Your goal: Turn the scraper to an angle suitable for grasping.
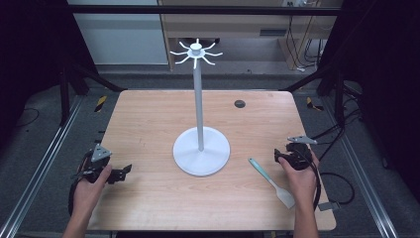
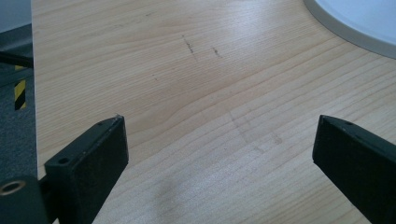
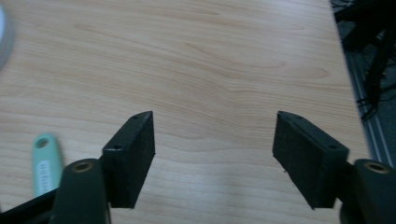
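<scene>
A white stand (image 1: 200, 106) with a round base (image 1: 201, 151) and a crown of hooks (image 1: 196, 51) rises from the middle of the wooden table (image 1: 148, 124). A spatula (image 1: 271, 182) with a mint green handle and a pale blade lies right of the base, and its handle end (image 3: 44, 163) appears in the right gripper view. My left gripper (image 1: 125, 171) rests open at the table's left edge, with bare wood between its jaws (image 2: 219, 140). My right gripper (image 1: 280, 154) stands open just right of the spatula, holding nothing (image 3: 212, 140).
A dark round grommet (image 1: 239, 103) sits in the table near the far right. The stand's base rim (image 2: 355, 28) shows at the top right of the left gripper view. Metal rails and cables (image 1: 341, 129) run along both sides of the table.
</scene>
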